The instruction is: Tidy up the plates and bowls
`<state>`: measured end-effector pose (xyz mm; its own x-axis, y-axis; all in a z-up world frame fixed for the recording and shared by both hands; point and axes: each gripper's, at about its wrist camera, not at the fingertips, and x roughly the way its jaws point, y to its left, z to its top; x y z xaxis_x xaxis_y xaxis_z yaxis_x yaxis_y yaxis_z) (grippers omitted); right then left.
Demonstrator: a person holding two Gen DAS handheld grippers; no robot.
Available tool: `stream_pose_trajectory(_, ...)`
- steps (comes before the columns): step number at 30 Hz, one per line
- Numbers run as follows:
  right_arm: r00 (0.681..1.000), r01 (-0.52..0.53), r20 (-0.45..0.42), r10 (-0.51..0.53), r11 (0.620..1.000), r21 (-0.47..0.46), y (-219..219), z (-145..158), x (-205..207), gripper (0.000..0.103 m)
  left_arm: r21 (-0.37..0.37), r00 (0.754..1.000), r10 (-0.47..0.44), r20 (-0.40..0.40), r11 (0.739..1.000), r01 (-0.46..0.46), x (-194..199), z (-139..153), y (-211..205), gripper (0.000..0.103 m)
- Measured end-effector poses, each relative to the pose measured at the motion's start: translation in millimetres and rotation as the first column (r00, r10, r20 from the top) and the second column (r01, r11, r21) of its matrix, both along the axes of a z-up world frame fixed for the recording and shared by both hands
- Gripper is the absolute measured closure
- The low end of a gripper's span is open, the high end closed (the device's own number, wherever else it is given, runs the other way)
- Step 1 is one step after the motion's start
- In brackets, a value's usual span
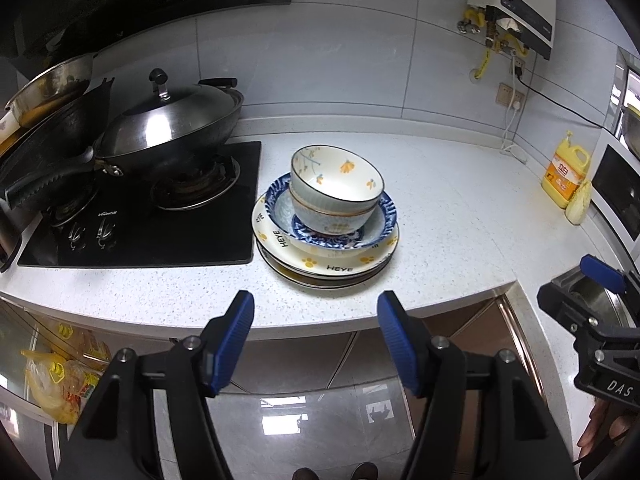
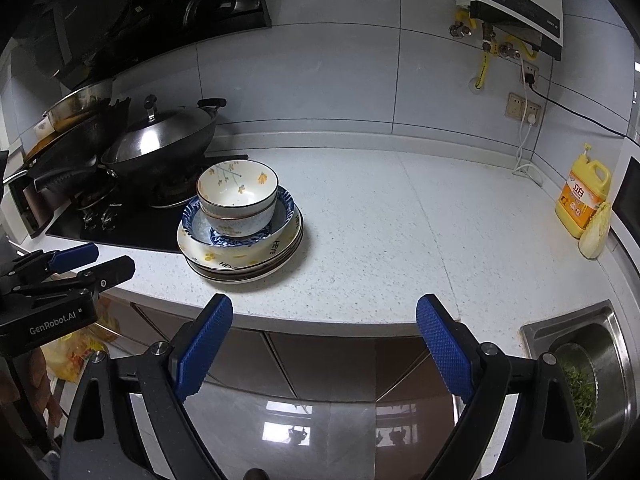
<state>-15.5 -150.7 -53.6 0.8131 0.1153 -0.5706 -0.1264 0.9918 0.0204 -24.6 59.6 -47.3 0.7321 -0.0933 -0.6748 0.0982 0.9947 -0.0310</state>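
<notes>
Ahead of the left claw (image 1: 316,312), empty and spread like the right claw (image 2: 324,316), stacked bowls (image 1: 335,188) on plates (image 1: 325,258) crowd the desk (image 1: 440,208): glazed, slippery, breakable, probably heavy; pinch the top bowl's rim.

Home kitchen: gas hob (image 1: 140,216) with lidded wok (image 1: 168,128), speckled countertop (image 2: 380,240), steel sink (image 2: 592,352), wall water heater (image 2: 516,4).

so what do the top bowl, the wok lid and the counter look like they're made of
Top bowl: glazed ceramic by the look, glossy white with painted yellow flowers.
Wok lid: polished metal, probably stainless steel, with mirror-like reflections.
Counter: speckled white stone or quartz composite, smooth; which one is unclear.
</notes>
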Motion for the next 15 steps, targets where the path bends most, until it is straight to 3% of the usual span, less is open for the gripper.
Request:
stream_pose_trajectory(9, 1.0, -0.02, 0.008, 0.02, 1.0, -0.021, 6.3, 0.2, 1.2, 0.012, -0.045, 0.999, 0.04, 0.01, 0.998, -0.039, -0.1, 3.8, 14.2, 0.041)
stream_pose_trajectory(15, 1.0, -0.026, 0.016, 0.026, 0.999, -0.028, 12.0, 2.2, 1.3, 0.012, -0.032, 0.999, 0.046, 0.019, 0.998, -0.045, -0.6, 4.4, 15.6, 0.041)
